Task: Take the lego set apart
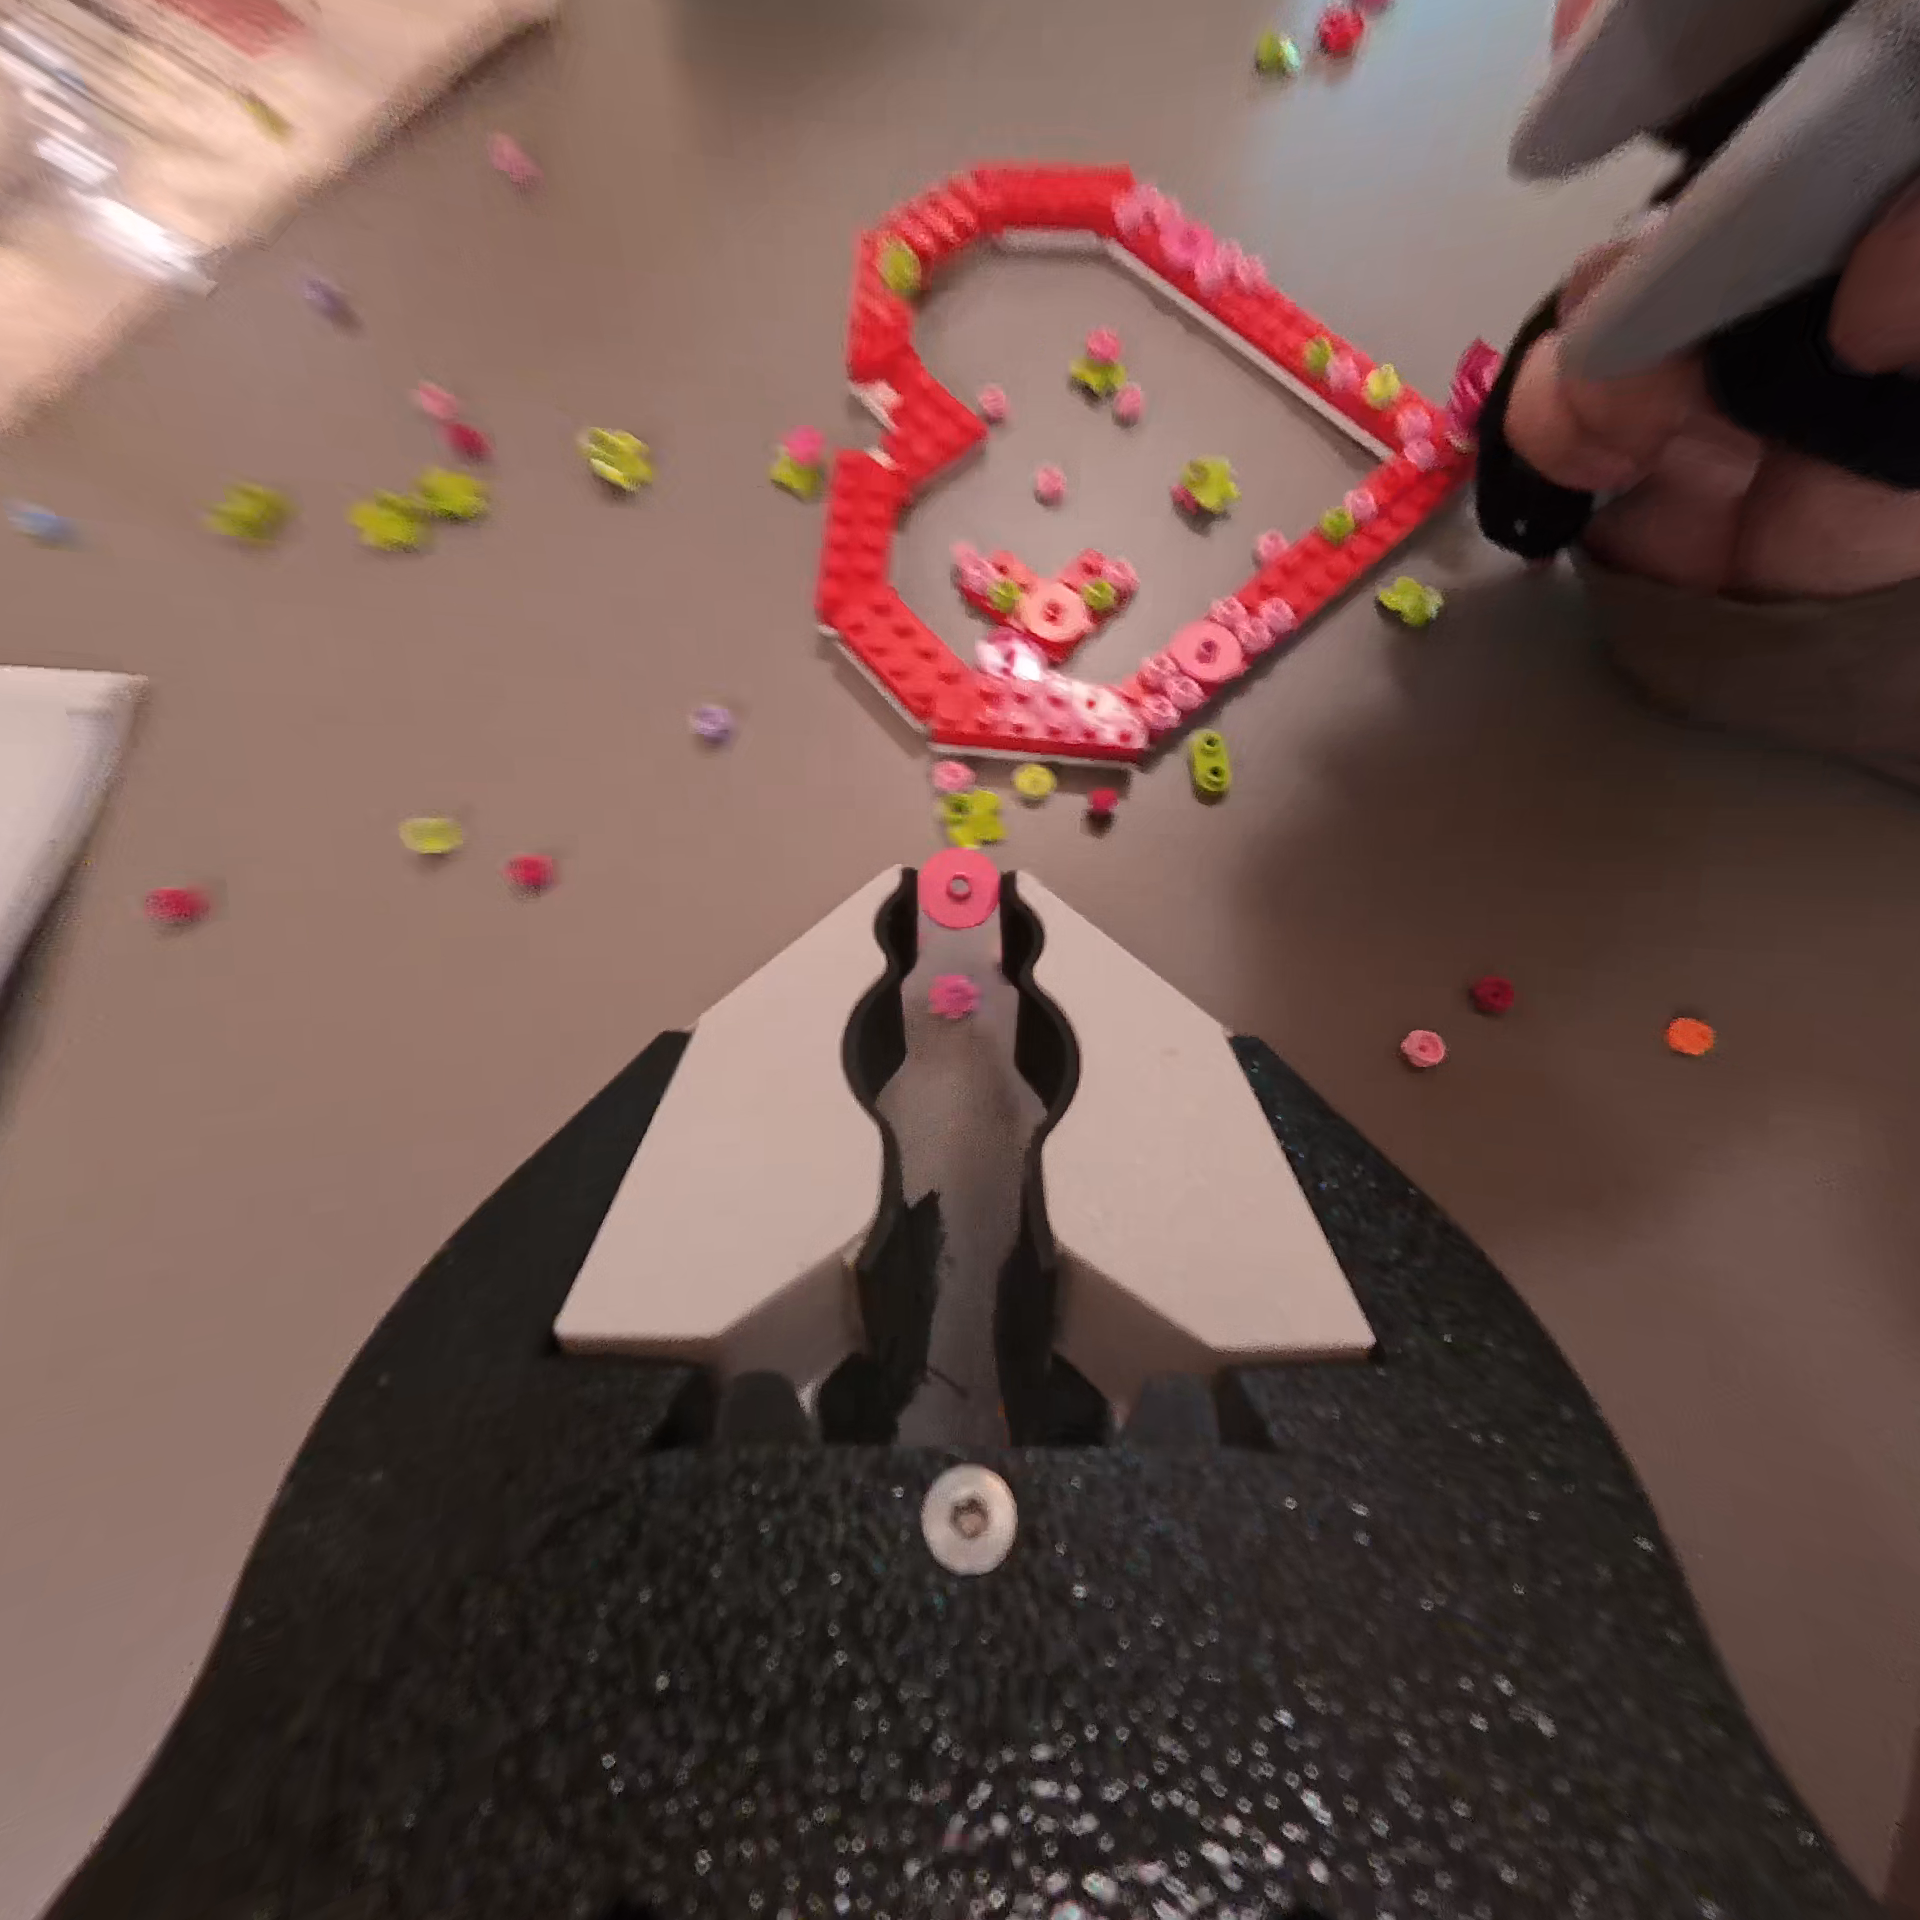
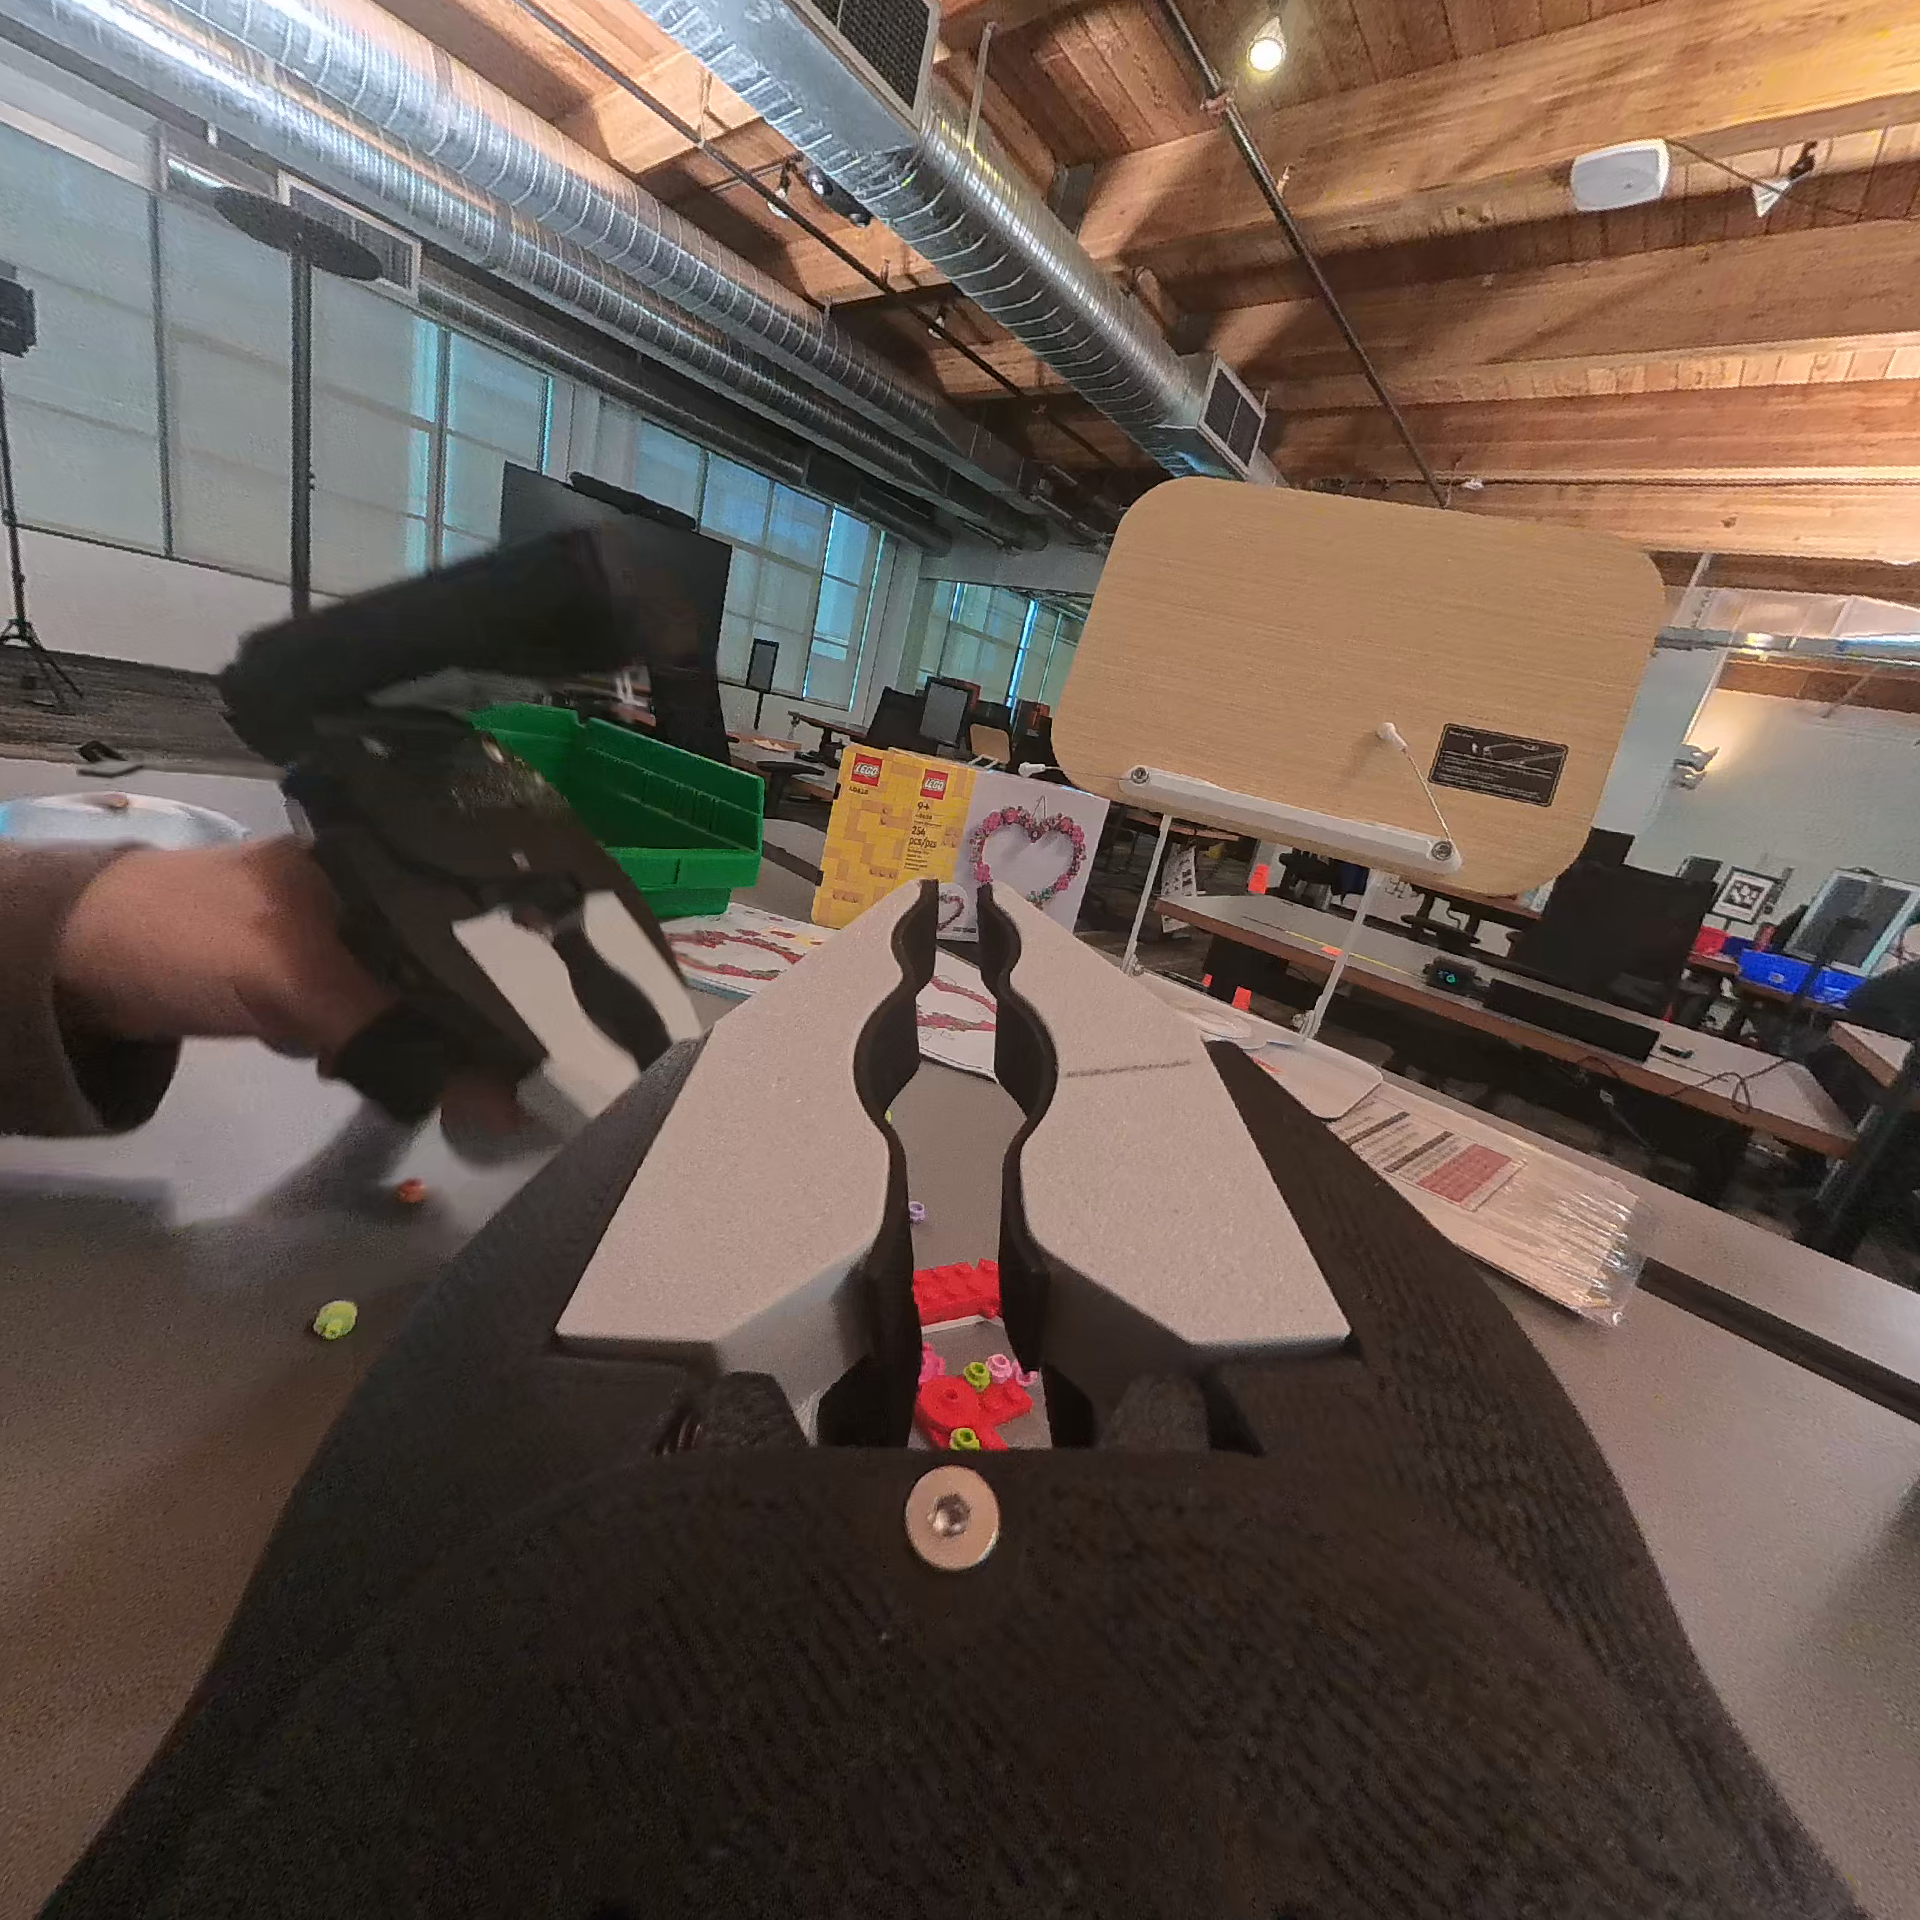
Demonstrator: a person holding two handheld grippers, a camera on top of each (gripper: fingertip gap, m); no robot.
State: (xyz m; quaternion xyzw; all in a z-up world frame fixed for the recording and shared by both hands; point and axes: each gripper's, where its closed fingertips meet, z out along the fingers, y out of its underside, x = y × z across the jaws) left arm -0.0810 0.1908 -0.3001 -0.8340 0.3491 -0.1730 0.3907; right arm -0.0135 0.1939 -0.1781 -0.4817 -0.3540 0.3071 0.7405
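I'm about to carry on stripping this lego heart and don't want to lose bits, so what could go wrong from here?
1. The left gripper pinches a small pink round piece only at its very tips; it could slip out and drop.
2. Loose studs and flowers, like the green flower piece, lie scattered on the table, so a sweeping gripper could knock them away.
3. The right gripper points up over the table, not at the red heart frame, which may shift when pieces get pulled off.

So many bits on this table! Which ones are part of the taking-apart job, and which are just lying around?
Part of the job:
- red heart frame
- pink round piece pinched by the left gripper
- loose pink and green bits on the table

Just lying about:
- yellow set box
- green bin
- wooden stand
- booklet in clear wrap
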